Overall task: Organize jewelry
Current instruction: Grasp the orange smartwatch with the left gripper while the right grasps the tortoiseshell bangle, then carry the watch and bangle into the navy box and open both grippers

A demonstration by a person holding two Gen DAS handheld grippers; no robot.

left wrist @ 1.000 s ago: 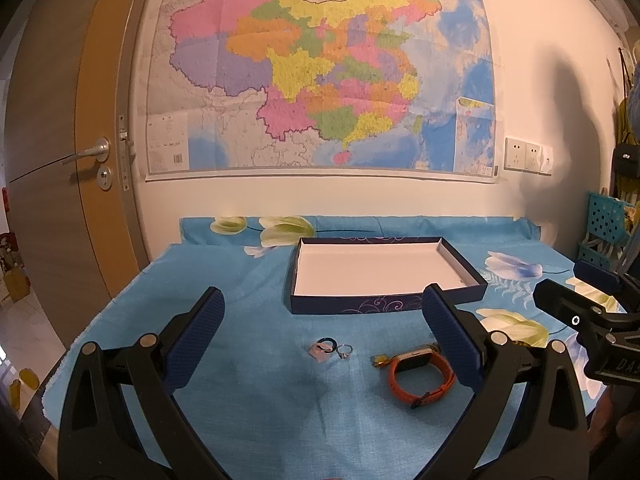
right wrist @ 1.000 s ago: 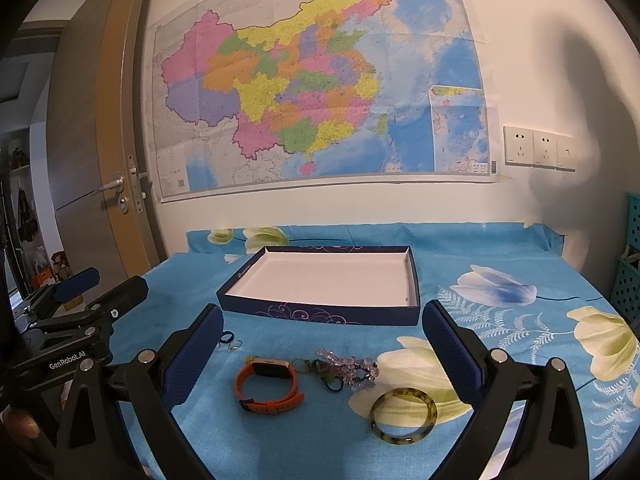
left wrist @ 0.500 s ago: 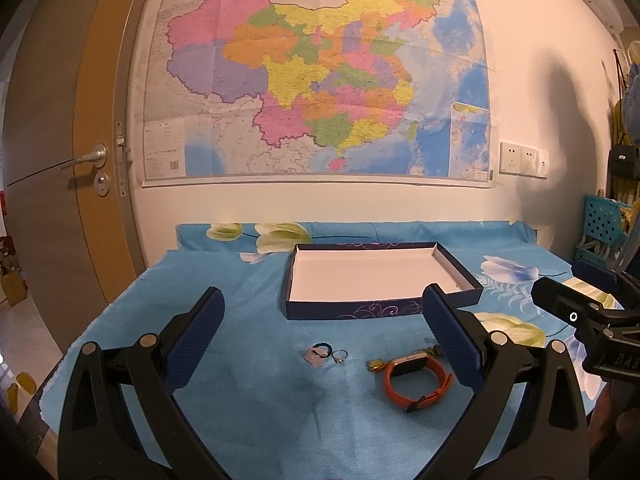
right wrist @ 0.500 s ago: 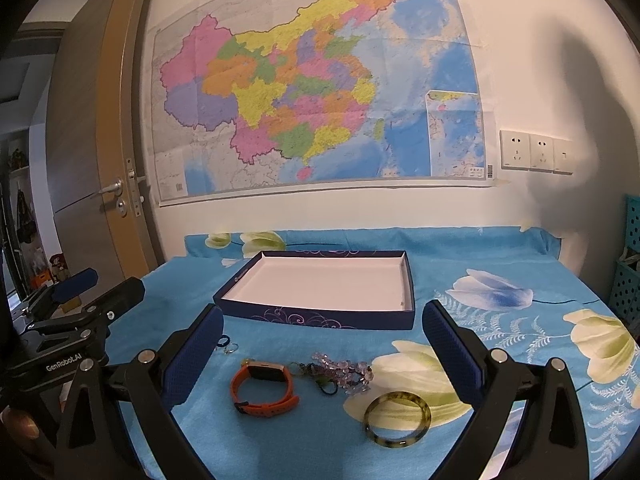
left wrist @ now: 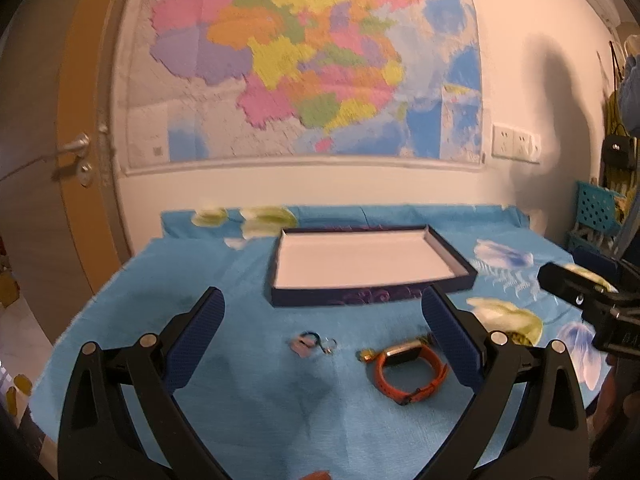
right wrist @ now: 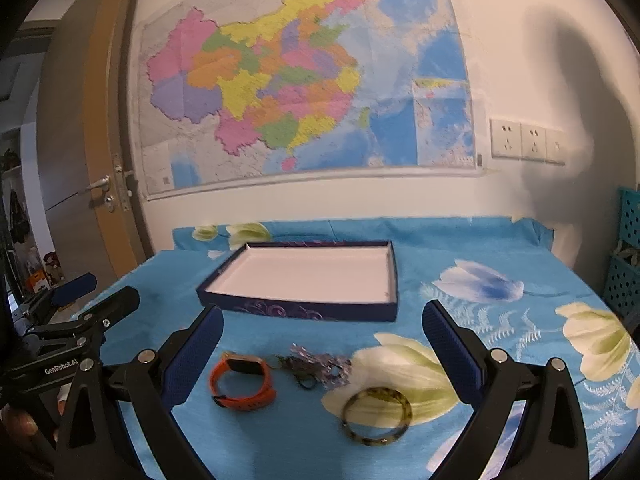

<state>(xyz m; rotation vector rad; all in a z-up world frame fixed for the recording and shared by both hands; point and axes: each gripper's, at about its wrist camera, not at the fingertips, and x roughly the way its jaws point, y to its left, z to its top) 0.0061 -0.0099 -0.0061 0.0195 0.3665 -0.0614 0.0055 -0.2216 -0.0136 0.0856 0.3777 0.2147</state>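
A dark blue box tray (left wrist: 372, 300) (right wrist: 298, 310) with a white floor lies on the blue flowered cloth. In front of it lie an orange watch (left wrist: 410, 372) (right wrist: 242, 382), small rings (left wrist: 314, 342), a beaded purple bracelet (right wrist: 320, 364) and a mottled brown bangle (right wrist: 376, 416). My left gripper (left wrist: 322, 338) stands open above the rings, holding nothing. My right gripper (right wrist: 322, 344) is open too, over the beaded bracelet, with the watch near its left finger and the bangle low between the fingers. Each gripper shows at the other view's edge.
A big coloured map (left wrist: 308, 60) hangs on the wall behind the table. A wooden door (left wrist: 52, 168) stands at the left, teal crates (left wrist: 596, 216) at the right. The cloth's front and left edges drop off near me.
Both grippers have drawn back and tipped slightly, so the tray and jewelry sit a little further up in each view. Nothing was picked up.
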